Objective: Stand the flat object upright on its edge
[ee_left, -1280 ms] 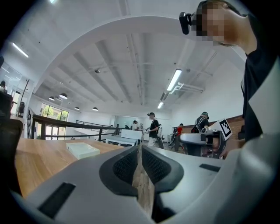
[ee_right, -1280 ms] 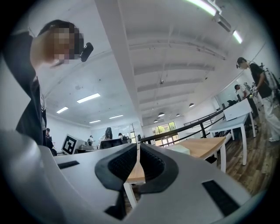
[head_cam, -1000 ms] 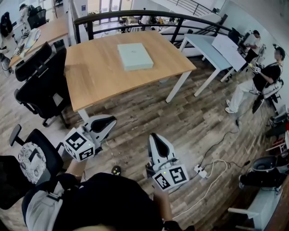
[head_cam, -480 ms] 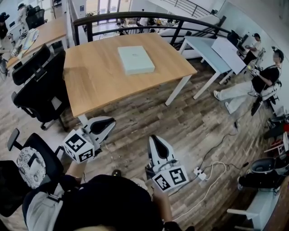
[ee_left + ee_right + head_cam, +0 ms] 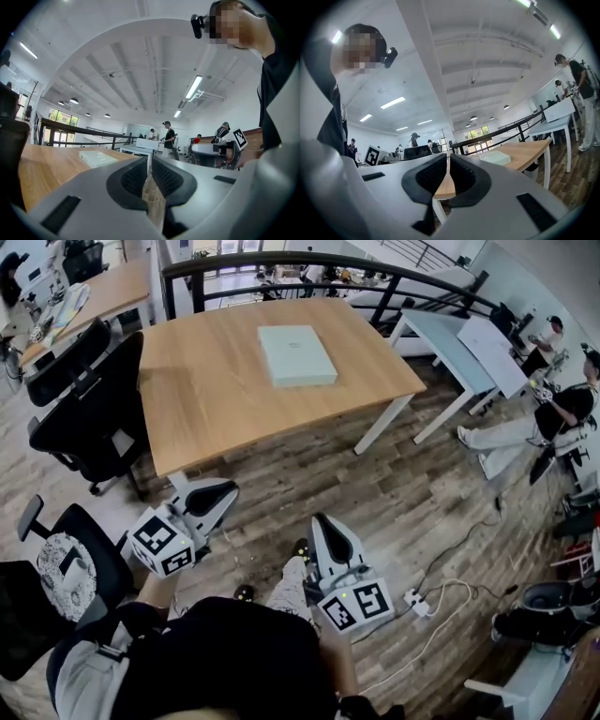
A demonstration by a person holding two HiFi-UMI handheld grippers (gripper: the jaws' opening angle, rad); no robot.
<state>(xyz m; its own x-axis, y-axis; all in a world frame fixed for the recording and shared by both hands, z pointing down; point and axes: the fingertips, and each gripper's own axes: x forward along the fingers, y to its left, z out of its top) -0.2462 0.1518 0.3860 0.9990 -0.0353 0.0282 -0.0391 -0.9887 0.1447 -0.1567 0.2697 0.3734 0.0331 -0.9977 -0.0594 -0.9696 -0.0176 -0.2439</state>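
A flat pale green box [image 5: 296, 354] lies on its broad face near the far middle of the wooden table [image 5: 216, 399]. It also shows as a low slab in the left gripper view [image 5: 97, 158] and in the right gripper view [image 5: 495, 157]. My left gripper [image 5: 214, 497] is shut and empty, held over the floor just short of the table's near edge. My right gripper [image 5: 332, 538] is shut and empty too, lower and further right over the floor. Both point towards the table, well short of the box.
Black office chairs [image 5: 80, 418] stand at the table's left. A second wooden desk [image 5: 98, 292] is at the far left, and a grey table [image 5: 459, 338] at the right. A black railing [image 5: 309, 263] runs behind. People [image 5: 562, 413] sit at the right. Cables and a power strip [image 5: 417, 601] lie on the floor.
The whole view has shifted: the table and box sit a little lower and nearer in the head view. A leg now shows between the two grippers. Both grippers remain shut.
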